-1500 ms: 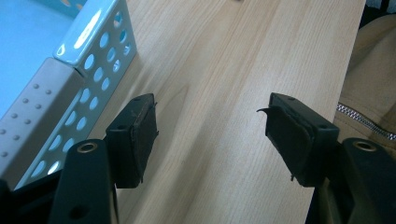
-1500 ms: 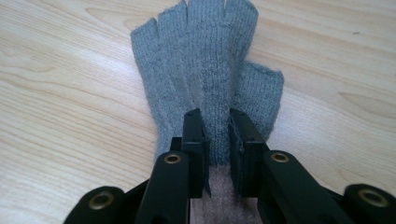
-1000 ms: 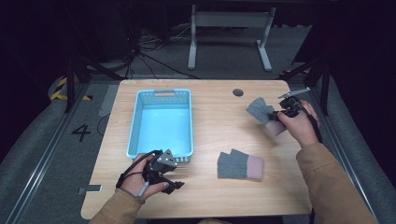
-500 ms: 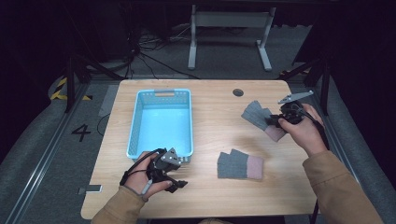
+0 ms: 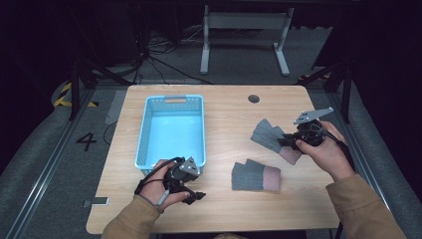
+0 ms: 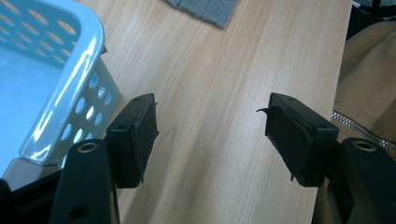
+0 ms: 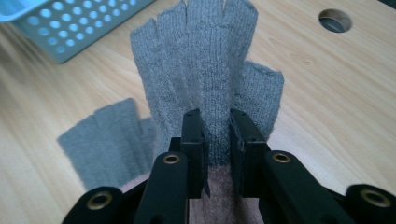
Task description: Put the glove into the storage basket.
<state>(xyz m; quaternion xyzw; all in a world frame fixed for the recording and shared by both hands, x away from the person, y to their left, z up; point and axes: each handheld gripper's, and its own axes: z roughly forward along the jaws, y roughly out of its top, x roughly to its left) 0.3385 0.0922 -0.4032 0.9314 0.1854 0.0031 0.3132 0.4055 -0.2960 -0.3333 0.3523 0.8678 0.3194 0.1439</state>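
Glove (image 7: pixel 205 79), grey knit, fingerless (pinkish cuff), pinched by right claw (image 7: pixel 217 140), left claw (image 6: pixel 210 135) spread.

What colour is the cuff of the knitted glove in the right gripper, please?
Dusty pink, on a grey knitted glove; clearest in the high view.

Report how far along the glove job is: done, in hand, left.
Done: nothing yet; the blue basket holds no glove. In hand: the right gripper is shut on a grey fingerless glove, lifted off the wooden table. Left: likely carrying it to the basket, then the second glove lying flat. The left gripper waits open beside the basket.
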